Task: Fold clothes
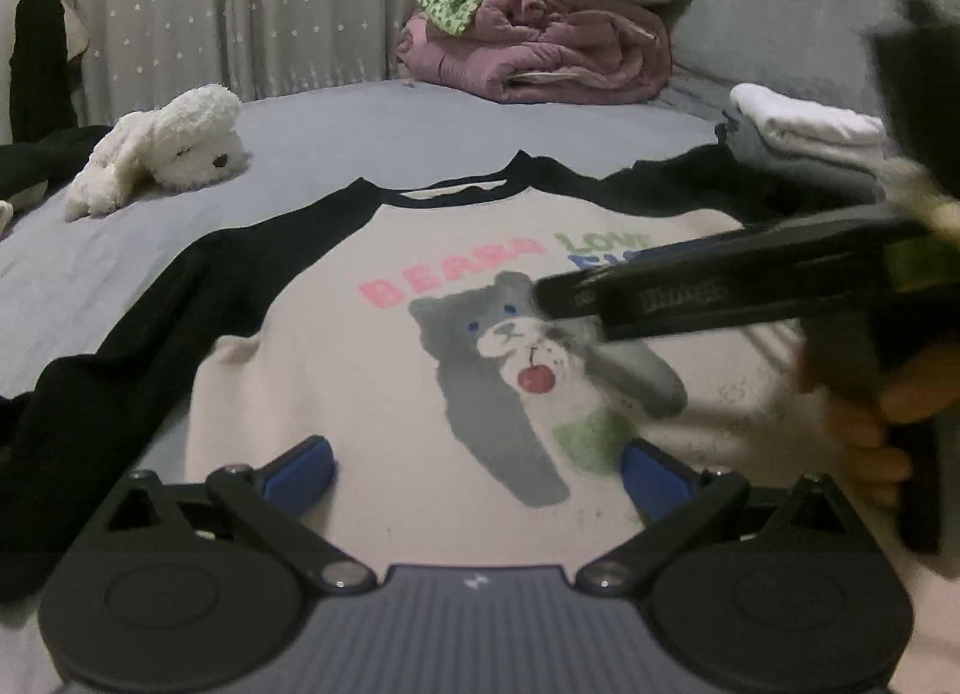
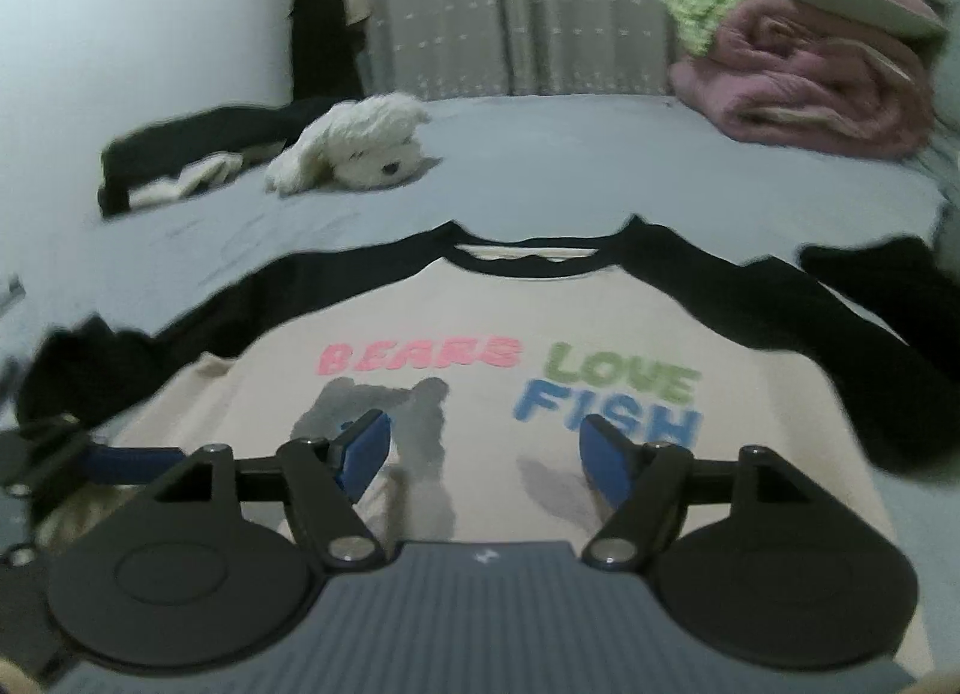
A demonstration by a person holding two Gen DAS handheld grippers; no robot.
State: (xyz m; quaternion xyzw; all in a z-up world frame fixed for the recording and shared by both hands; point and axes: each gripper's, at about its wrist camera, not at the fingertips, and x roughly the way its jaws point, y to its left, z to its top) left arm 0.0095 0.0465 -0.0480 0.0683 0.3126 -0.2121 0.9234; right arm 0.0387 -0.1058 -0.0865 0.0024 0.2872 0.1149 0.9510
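My left hand-held gripper (image 1: 477,469) stands wide open over the lower front of the shirt (image 1: 372,394), with nothing between its blue pads. My right hand-held gripper (image 2: 485,457) is also open, somewhat less wide, and empty; it hovers over the printed bear and the word FISH. In the left view it crosses in from the right, above the print.

The shirt lies face up and fairly flat on the bed (image 1: 336,136), its neck toward the far side and a black sleeve spread out to each side. I judge it is laid out but not yet folded, so the step in hand is to pick where to take hold for the first fold.

To do this well, I would move each gripper out from the middle to one side of the shirt and pinch all layers cleanly at a sleeve or side edge. I would lift only enough to carry the edge over and keep the front smooth, so that the fold line runs straight.

The plush dog (image 1: 162,148) and the stacked blankets (image 1: 540,40) lie well apart from the shirt and should not interfere.
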